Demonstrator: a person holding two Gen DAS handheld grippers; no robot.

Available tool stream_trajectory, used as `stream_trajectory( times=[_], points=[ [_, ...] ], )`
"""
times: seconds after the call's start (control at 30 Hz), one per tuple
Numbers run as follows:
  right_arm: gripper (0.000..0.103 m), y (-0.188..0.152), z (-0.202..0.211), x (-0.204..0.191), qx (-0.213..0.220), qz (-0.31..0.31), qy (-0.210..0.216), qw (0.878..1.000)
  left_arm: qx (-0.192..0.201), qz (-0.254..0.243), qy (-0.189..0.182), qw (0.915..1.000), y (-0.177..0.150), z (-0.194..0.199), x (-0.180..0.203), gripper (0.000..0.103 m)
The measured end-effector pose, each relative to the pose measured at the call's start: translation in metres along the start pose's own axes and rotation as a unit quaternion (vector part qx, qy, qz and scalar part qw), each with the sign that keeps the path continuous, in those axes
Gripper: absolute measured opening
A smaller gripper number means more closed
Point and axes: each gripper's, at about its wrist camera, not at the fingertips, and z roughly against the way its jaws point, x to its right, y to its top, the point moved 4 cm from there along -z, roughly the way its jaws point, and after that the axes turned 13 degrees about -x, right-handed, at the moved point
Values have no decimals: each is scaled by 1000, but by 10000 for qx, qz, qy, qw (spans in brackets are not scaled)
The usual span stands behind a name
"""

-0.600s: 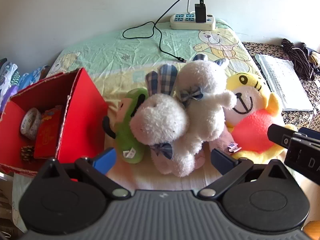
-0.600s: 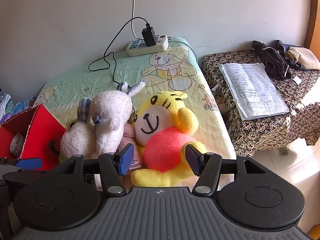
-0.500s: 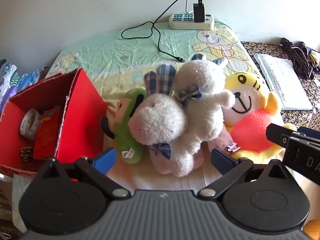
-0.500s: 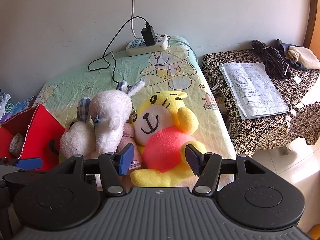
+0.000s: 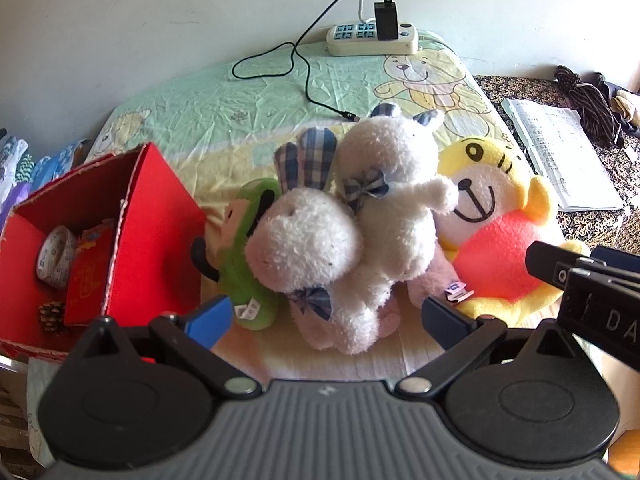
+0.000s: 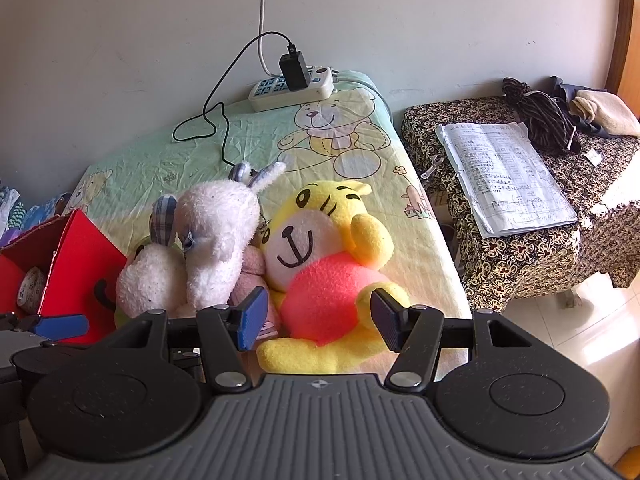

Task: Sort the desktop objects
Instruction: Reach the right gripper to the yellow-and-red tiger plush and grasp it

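Pale wall backs a counter draped in a green-and-yellow teddy-print cloth. At 3 o'clock of it in the right wrist view stands a side table under a brown flowered cloth, carrying a printed sheet and dark bundled cords.

On the counter, the yellow bear plush with its pink belly lies at 3 o'clock of the pile. Two white rabbit plushes with plaid ears lean on each other in the middle, touching the bear. A red box sits open at 9 o'clock, with a tape roll inside. A green plush is wedged between the box and the rabbits. At 12 o'clock lies a power strip with a black charger plugged in.

The left gripper hovers before the rabbits, fingers spread wide and empty. The right gripper faces the bear's belly, fingers likewise wide apart, holding nothing.
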Motion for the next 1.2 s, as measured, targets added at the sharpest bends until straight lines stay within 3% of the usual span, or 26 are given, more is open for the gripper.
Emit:
stream_trajectory(
  times=[0.83, 1.03, 1.2],
  points=[
    [60, -10, -3, 34, -140, -327, -128, 9993, -212, -461, -207, 9985, -7, -8, 34, 102],
    [60, -2, -6, 67, -52, -864, 60, 9962, -79, -727, -683, 9950, -5, -4, 56, 102],
    [60, 10, -17, 95, -85, -1327, 451, 9901, -195, -681, -1583, 9848, 7, -9, 63, 101]
  ],
)
